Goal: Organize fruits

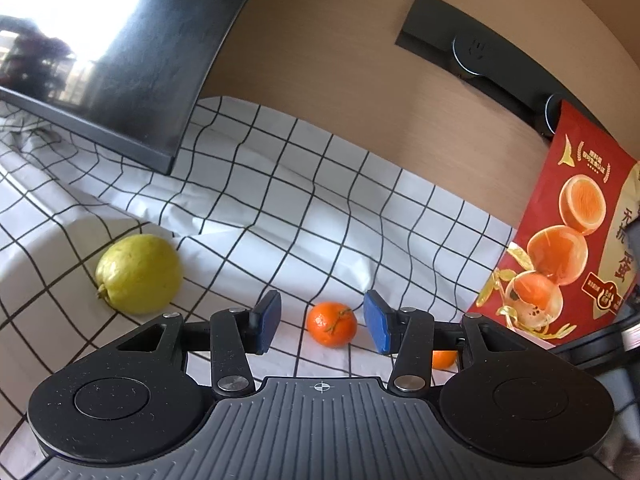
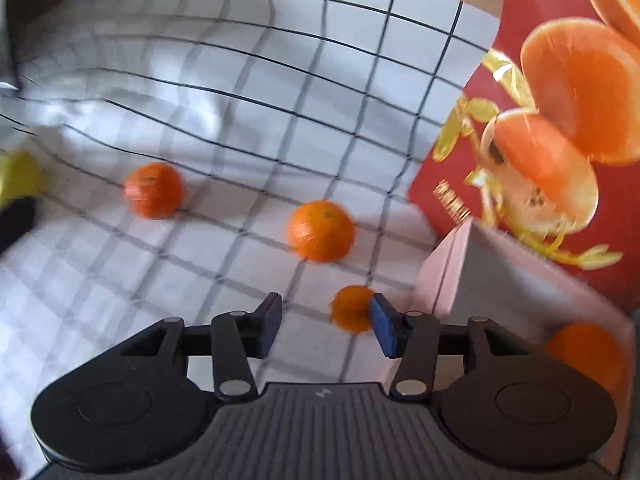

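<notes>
Left gripper (image 1: 323, 325) low over the checked cloth (image 1: 256, 184), tongs spread, nothing pinched. Small mandarin (image 1: 331, 323) on the cloth just beyond the tips, seen in the gap between the two blue pads, touching neither. Second orange fruit (image 1: 444, 359) partly hidden behind the right-hand finger of this gripper. Yellow-green guava (image 1: 138, 273) to the left of the tongs, on a fold of the cloth, apart from them. Red printed bag (image 1: 568, 248) standing to the right; dark screen (image 1: 112, 52) far ahead on the left. Right gripper (image 2: 326, 324) tilted down toward the same cloth, view blurred, tongs also spread and gripping nothing. Small orange (image 2: 350, 307) close against the right-hand blue pad (image 2: 382, 326), whether touching or only behind it not possible to tell. Larger mandarin (image 2: 321, 230) ahead of the tips, a little right of the middle; another mandarin (image 2: 153, 190) further ahead on the left. Pale pink box (image 2: 520, 280) just right of the tongs, with an orange fruit (image 2: 584, 354) inside at its near corner. Same red bag behind the box.
</notes>
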{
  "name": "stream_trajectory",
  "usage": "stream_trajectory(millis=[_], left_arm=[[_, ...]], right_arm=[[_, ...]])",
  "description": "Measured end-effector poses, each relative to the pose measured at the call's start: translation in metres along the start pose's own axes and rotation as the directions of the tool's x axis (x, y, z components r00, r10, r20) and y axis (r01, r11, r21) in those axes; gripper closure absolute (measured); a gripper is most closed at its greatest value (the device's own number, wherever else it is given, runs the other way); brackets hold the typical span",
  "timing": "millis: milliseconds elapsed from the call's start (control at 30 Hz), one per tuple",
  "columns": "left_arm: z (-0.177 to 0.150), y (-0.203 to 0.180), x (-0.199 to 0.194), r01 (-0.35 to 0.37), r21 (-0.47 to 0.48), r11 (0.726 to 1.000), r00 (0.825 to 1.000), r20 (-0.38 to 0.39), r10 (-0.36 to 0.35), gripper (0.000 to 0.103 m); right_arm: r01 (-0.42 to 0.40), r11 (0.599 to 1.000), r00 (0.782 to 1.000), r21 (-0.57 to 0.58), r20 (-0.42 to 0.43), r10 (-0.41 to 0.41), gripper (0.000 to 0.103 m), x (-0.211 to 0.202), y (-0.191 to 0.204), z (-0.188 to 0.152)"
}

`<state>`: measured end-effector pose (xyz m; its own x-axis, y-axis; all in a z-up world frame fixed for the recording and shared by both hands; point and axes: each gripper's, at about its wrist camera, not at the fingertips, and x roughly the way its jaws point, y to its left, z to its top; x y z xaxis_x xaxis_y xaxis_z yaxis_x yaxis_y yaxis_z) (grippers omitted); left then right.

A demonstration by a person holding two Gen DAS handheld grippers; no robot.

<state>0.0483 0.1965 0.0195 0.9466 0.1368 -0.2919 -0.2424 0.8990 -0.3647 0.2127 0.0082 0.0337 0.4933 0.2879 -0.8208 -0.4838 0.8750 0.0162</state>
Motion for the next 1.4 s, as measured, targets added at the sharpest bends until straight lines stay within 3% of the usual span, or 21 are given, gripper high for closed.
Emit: stream_trajectory(millis=[100, 167, 367, 467, 667, 833, 967, 1167, 1400], left_arm=[[-0.003, -0.003, 0.003, -0.015, 0.025, 1.000, 1.000, -0.009, 0.015, 0.053], [-0.004, -0.002, 0.005, -0.024, 0.031, 0.999, 0.999, -0.022, 0.024, 0.053], [-0.005, 0.005, 0.010, -0.028, 0.006, 1.000, 0.998, -0.049, 0.028, 0.053], [-0.005, 0.007, 0.012, -0.027, -0.004, 1.000, 0.998, -0.061, 0.027, 0.053], [-0.009, 0.007, 0.015, -0.030, 0.007, 1.000, 0.996, -0.080, 0.031, 0.053], [-0.012, 0.006, 0.022, -0.010, 0.004, 1.000, 0.996, -0.091, 0.010, 0.053], [-0.011, -0.003, 0.042, -0.011, 0.034, 0.999, 0.991, -0.137, 0.016, 0.053], [-0.005, -0.025, 0.069, -0.085, 0.133, 0.987, 0.990, -0.103, 0.099, 0.053], [-0.013, -0.043, 0.097, -0.096, 0.226, 0.969, 0.982, -0.138, 0.130, 0.052]], right_arm=[[0.017, 1.000, 0.999, -0.009, 0.050, -0.017, 0.057, -0.015, 0.001, -0.006], [0.072, 0.997, 0.997, -0.041, 0.043, -0.071, 0.057, -0.010, 0.008, -0.008], [0.139, 0.986, 0.990, -0.088, 0.023, -0.138, 0.064, 0.018, 0.019, -0.011], [0.114, 0.984, 0.993, -0.135, 0.017, -0.113, 0.076, 0.015, 0.027, -0.019], [0.054, 0.983, 0.998, -0.178, 0.050, -0.045, 0.077, -0.010, 0.039, -0.053], [-0.139, 0.971, 0.979, -0.193, 0.123, 0.165, 0.077, -0.073, 0.037, -0.112], [-0.219, 0.953, 0.957, -0.210, 0.146, 0.252, 0.077, -0.107, 0.026, -0.164], [-0.175, 0.961, 0.960, -0.213, 0.181, 0.215, 0.077, -0.116, 0.013, -0.208], [-0.106, 0.976, 0.946, -0.191, 0.284, 0.158, 0.077, -0.121, -0.005, -0.227]])
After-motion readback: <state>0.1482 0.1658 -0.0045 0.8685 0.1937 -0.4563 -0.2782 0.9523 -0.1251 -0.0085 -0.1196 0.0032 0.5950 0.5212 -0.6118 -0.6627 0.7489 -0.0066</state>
